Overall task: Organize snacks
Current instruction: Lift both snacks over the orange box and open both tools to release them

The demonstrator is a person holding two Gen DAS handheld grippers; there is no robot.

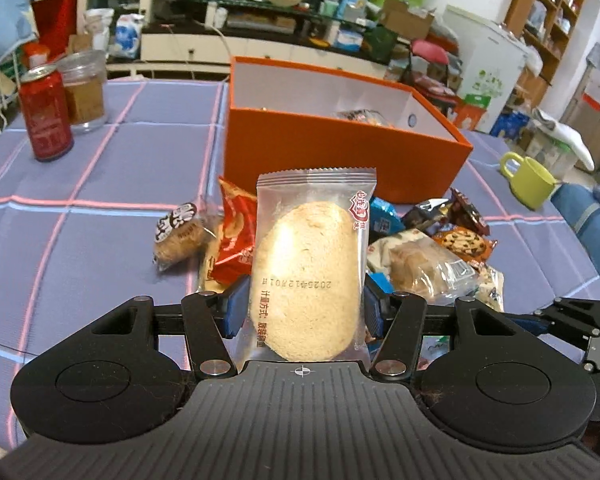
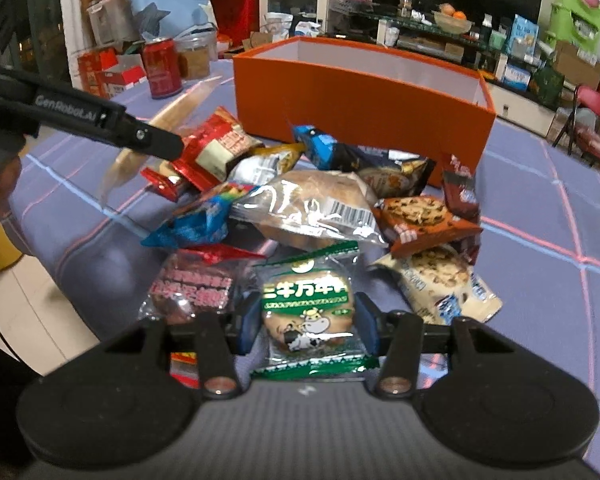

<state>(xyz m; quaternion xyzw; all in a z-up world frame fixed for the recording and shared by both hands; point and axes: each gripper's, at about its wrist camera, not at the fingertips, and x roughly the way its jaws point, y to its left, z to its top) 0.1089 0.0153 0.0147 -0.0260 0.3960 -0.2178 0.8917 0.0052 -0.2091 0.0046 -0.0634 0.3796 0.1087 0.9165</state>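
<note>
My left gripper is shut on a clear-wrapped pale oval cake, held upright above the snack pile. The orange box stands just behind the pile, open-topped, with a wrapped snack inside. My right gripper is shut on a green-edged cow-print biscuit pack at the near edge of the pile. In the right wrist view the left gripper shows at upper left with the pale cake in it, and the orange box stands behind the pile.
A red can and a glass jar stand at the far left of the blue checked tablecloth. A green mug stands at the right. The table's left edge shows in the right wrist view.
</note>
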